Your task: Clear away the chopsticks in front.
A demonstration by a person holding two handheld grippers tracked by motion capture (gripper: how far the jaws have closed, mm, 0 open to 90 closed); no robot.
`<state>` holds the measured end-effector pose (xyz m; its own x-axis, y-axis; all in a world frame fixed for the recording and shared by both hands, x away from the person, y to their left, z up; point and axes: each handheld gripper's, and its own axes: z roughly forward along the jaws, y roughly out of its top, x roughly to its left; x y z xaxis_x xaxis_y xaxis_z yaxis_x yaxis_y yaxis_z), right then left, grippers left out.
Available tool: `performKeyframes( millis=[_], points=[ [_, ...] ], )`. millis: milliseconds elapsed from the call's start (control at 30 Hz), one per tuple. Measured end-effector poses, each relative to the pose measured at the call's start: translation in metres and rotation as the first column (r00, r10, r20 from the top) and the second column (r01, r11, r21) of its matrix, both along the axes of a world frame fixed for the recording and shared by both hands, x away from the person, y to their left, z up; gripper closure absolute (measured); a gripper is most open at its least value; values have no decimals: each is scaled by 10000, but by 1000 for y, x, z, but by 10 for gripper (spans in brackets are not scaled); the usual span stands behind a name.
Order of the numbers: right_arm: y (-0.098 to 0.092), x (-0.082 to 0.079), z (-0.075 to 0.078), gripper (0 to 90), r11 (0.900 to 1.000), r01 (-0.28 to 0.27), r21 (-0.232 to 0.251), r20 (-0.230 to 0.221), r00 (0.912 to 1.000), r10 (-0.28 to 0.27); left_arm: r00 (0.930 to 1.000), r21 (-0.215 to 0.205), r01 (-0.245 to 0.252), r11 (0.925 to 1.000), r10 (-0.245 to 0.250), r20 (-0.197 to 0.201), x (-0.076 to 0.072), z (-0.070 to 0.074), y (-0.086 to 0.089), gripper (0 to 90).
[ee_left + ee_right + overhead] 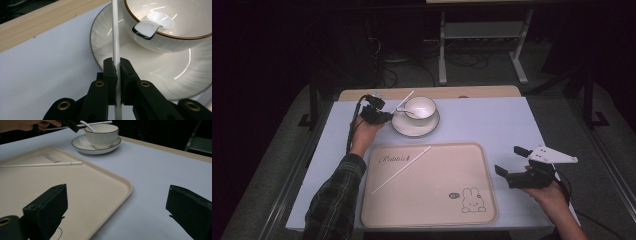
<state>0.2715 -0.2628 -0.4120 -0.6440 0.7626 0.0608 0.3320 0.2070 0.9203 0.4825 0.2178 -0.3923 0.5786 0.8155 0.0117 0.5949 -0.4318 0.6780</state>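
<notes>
Left gripper [117, 68] view: jaws pinched tight on one white chopstick [115, 37], just beside the saucer [105, 37]. High view adds the second chopstick [401, 170], lying diagonally on the beige tray [482, 200]. Right gripper [509, 162]: jaws wide apart, holding nothing, near right of tray. Count: two chopsticks, one cup [420, 107], one saucer, one spoon [147, 27] in the cup, one tray.

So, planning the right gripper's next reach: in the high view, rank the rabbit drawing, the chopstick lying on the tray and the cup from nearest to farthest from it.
From the right gripper:
1. Rabbit drawing, on the tray's near right corner.
2. Chopstick on the tray, lying slantwise at its left.
3. Cup, on its saucer at the far left.
</notes>
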Motion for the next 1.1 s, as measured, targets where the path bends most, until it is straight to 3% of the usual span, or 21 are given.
performKeyframes(
  millis=[333, 467, 667, 867, 1000, 1100],
  points=[
    [1, 0, 0, 32, 10000, -14, -23, -39, 10000, 14, 9993, -96, -369, 9993, 368, -75, -37, 9, 40, 845],
    [1, 0, 0, 32, 10000, -28, -54, -22, 10000, 27, 9985, -240, -506, 9984, 501, -216, -59, 10, 53, 845],
    [1, 0, 0, 32, 10000, -32, -51, -29, 10000, 32, 9989, -350, -390, 9986, 381, -258, -106, 11, 65, 845],
    [3, 1, 0, 32, 10000, -50, -84, -23, 10000, 50, 9998, -611, -64, 9981, 54, -169, -150, 8, 60, 846],
    [4, 0, 0, 32, 9999, -65, -131, -11, 10000, 65, 9998, -751, 183, 9970, -190, -96, -168, 8, 49, 846],
    [4, 0, 1, 32, 9999, -72, -138, 17, 10000, 72, 9974, -806, 651, 9946, -674, -262, -179, 4, 35, 846]
  ],
)
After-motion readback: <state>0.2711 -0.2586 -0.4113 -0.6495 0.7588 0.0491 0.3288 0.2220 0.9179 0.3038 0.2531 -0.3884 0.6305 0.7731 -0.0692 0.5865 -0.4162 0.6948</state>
